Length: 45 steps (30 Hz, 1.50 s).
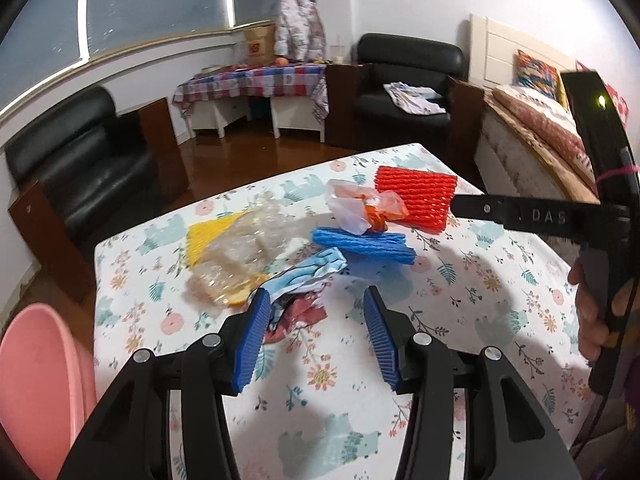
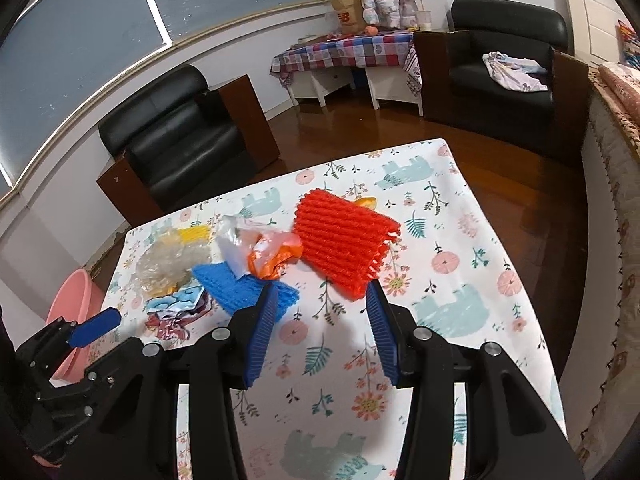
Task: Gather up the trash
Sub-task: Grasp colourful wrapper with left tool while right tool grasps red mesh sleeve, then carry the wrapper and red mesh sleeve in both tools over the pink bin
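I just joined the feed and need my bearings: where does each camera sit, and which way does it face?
Left wrist: on the open left hand-held gripper, angled down at the crumpled blue-and-red wrapper; the right hand shows.
Right wrist: on the open right hand-held gripper, facing the red foam fruit net; the left hand-held gripper shows.
Shared: floral tablecloth, pink plastic basin.

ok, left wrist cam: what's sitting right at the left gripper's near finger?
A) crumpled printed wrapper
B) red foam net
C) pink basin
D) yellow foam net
A: the crumpled printed wrapper lies against the inner side of one finger of the open left gripper; the red foam net and yellow foam net lie farther up the table, and the pink basin is off its edge.
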Each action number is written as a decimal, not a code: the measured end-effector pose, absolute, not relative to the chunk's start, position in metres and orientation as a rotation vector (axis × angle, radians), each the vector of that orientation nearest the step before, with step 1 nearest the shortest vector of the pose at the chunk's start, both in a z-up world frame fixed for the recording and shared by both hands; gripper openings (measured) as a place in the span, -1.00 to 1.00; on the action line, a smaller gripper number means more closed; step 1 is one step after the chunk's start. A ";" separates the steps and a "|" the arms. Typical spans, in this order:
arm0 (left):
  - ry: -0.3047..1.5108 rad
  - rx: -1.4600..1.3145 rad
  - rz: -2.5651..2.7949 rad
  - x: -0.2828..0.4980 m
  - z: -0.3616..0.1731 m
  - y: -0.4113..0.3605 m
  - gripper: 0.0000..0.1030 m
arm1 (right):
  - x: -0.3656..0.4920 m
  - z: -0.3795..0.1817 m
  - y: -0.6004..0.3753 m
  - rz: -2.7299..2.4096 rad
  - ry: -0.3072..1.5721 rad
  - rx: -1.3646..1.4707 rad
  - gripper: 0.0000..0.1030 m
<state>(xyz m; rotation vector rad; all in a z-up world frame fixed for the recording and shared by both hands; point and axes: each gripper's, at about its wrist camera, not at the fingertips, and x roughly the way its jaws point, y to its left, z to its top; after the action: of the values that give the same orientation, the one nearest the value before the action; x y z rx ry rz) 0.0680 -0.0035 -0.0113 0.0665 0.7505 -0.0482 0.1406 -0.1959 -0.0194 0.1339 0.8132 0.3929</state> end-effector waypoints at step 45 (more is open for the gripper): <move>0.725 -0.184 -0.076 0.044 0.003 0.035 -0.96 | 0.188 -0.039 -0.205 0.439 0.797 0.286 -0.84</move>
<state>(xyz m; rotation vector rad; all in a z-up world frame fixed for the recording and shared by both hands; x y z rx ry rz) 0.0437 0.0351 0.0028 -0.1835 0.7251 -0.0758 0.1882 -0.2050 -0.0388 0.2856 0.7974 0.4393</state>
